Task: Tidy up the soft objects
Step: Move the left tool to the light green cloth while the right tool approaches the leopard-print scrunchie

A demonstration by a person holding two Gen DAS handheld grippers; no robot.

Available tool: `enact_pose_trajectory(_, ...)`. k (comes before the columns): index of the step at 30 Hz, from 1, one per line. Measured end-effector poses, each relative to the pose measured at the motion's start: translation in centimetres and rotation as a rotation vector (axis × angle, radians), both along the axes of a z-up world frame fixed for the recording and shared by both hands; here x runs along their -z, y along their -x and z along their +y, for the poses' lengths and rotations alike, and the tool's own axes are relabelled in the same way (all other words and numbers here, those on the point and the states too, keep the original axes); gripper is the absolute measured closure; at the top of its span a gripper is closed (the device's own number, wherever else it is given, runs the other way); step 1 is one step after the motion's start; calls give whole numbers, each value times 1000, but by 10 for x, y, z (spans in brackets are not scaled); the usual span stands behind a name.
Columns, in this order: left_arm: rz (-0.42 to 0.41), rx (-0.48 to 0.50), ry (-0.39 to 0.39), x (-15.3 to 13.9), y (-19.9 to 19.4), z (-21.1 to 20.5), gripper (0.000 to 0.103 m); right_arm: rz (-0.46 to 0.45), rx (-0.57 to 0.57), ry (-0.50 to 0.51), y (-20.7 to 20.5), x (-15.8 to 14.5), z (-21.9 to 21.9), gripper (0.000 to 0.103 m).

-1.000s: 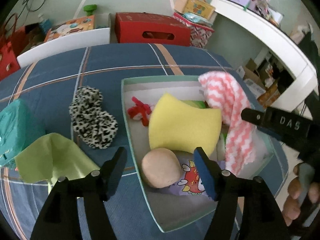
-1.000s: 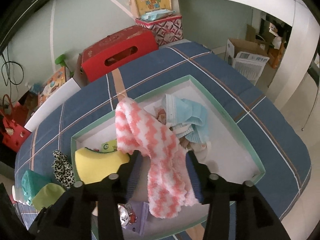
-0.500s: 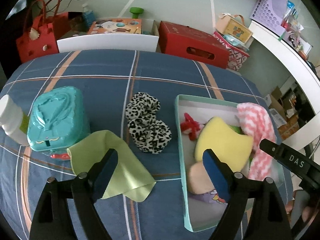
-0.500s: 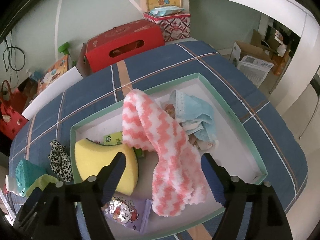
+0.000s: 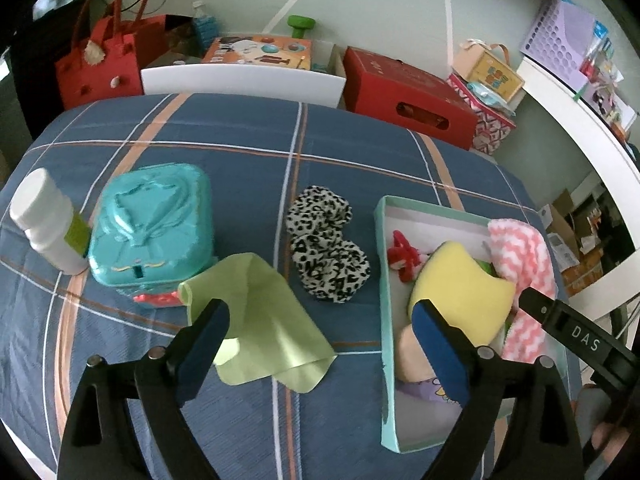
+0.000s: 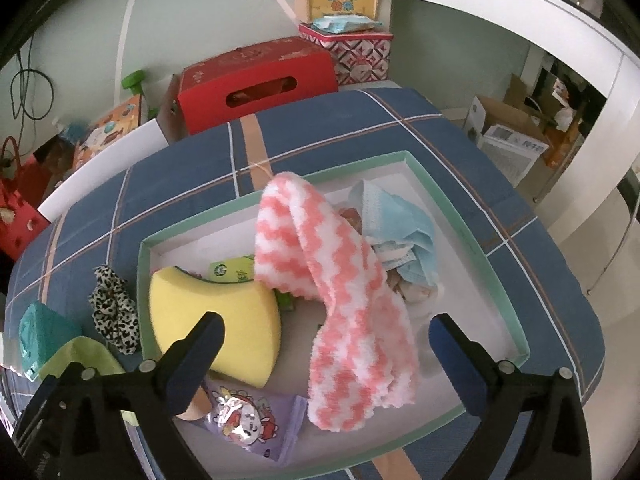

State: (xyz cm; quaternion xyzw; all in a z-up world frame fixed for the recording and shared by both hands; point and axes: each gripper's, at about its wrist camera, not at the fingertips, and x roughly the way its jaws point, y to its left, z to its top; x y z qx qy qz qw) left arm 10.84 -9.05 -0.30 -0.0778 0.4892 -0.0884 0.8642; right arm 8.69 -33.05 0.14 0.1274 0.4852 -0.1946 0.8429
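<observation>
Both your grippers' fingers have just spread open, right gripper [image 6: 326,356] dropping the pink sock [image 6: 344,300]; left gripper [image 5: 316,344] risks dragging the green cloth [image 5: 260,320] unevenly.

Box [image 6: 460,216] crowded; bare cloth [image 5: 240,128] beyond the leopard scrunchie [image 5: 326,250].

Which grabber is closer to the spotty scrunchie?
Left. The left gripper hangs open just in front of the scrunchie, over the green cloth. The right gripper is open over the box, above the pink towel, farther from it.
</observation>
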Motion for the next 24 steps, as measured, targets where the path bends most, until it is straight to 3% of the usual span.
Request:
enact_pose_trajectory(10, 30, -110, -33, -2, 6, 37, 10, -69, -123, -72, -12, -9, 42, 0)
enact_pose_trajectory(16, 131, -156, -19, 24, 3, 53, 10, -97, -234, -99, -22, -8, 81, 0)
enact_pose_trajectory(24, 163, -190, -37, 38, -4, 59, 10, -92, -325, -156, -36, 9, 107, 0)
